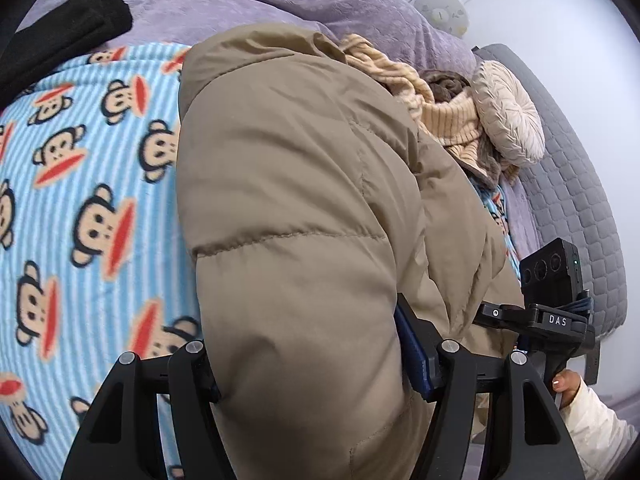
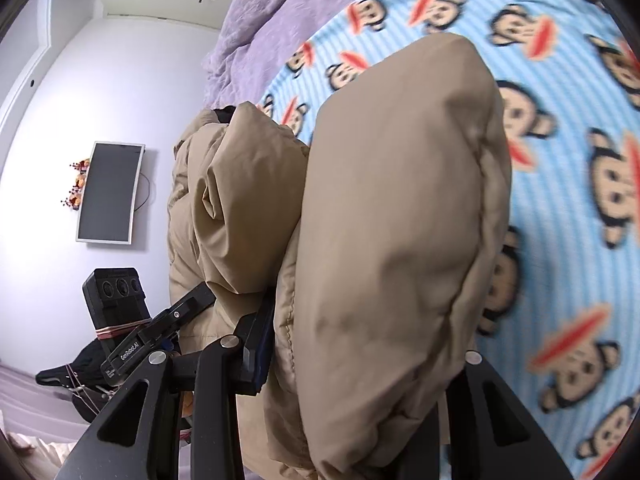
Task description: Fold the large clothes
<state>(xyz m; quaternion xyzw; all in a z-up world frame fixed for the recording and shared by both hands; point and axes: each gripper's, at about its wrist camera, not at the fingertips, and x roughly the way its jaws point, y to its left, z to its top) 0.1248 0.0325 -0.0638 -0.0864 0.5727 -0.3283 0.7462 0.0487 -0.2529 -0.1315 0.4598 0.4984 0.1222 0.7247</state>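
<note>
While both claws clamp the puffy tan jacket (image 1: pixel 288 200), left gripper (image 1: pixel 308 376) and right gripper (image 2: pixel 360 364) side by side, its bulk runs forward over the monkey-print blanket (image 1: pixel 80 208); neither hand is nearer.

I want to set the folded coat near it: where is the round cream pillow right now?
In the left wrist view, the round cream pillow lies at the upper right, against the grey quilted headboard, beside the heaped knit clothes beyond the tan puffer coat.

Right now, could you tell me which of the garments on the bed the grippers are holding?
The tan puffer jacket: both grippers clamp it, unlike the black garment and cream knit lying untouched.
</note>
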